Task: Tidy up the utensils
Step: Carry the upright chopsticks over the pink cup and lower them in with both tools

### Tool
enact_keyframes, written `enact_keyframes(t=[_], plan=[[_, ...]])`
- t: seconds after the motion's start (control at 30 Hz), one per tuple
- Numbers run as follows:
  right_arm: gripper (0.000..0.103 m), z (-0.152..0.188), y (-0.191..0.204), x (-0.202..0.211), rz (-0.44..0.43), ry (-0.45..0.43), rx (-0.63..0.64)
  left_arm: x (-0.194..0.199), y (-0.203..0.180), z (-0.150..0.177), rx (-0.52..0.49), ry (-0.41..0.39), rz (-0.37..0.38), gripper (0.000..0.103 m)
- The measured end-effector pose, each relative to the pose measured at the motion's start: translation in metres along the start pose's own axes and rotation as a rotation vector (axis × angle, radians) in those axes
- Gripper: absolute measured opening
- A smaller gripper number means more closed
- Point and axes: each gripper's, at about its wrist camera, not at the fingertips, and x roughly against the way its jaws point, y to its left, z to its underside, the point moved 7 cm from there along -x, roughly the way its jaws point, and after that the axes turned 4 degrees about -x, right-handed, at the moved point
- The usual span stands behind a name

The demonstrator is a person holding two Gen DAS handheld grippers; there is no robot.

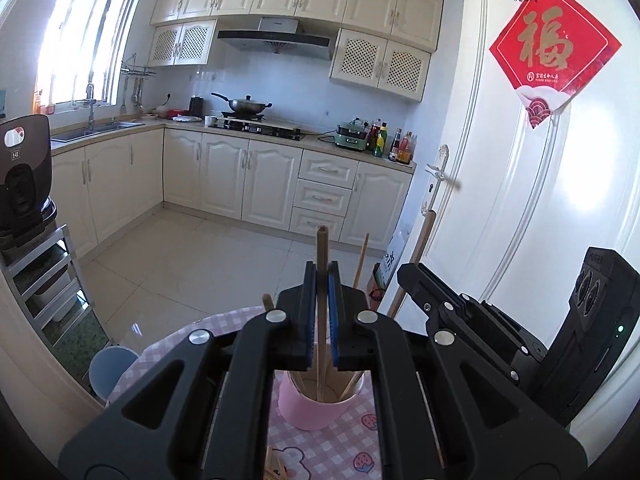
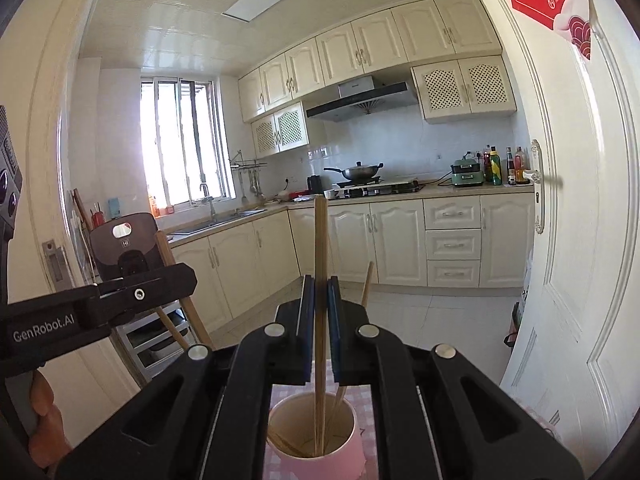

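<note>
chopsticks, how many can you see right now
4 chopsticks: one in the left gripper, one in the right gripper, both reaching into the cup; two loose ones lean in it. The grippers may hide more.

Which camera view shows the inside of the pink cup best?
The right wrist view: it looks down into the pink cup, showing chopsticks resting inside. In the left wrist view the cup appears mostly from the side, its opening partly hidden by the gripper.

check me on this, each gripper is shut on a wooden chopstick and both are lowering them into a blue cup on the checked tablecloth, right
Not quite: the cup is pink, not blue, as both wrist views show. The rest holds: the left gripper and right gripper are each shut on a wooden chopstick over the cup on the checked tablecloth.
</note>
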Motion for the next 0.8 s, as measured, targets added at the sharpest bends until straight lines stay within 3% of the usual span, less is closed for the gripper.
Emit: enact_keyframes(t=[0.27, 0.7, 0.8], plan=[[0.005, 0.020, -0.002, 0.012, -0.004, 0.038, -0.002, -0.003, -0.005, 0.021, -0.024, 0.053, -0.003, 0.006], [0.008, 0.019, 0.006, 0.030, -0.008, 0.058, -0.017, 0.008, -0.007, 0.033, -0.002, 0.110, 0.009, 0.007], [0.018, 0.020, 0.008, 0.035, -0.007, 0.061, -0.017, 0.013, -0.005, 0.037, -0.005, 0.124, -0.003, 0.007]])
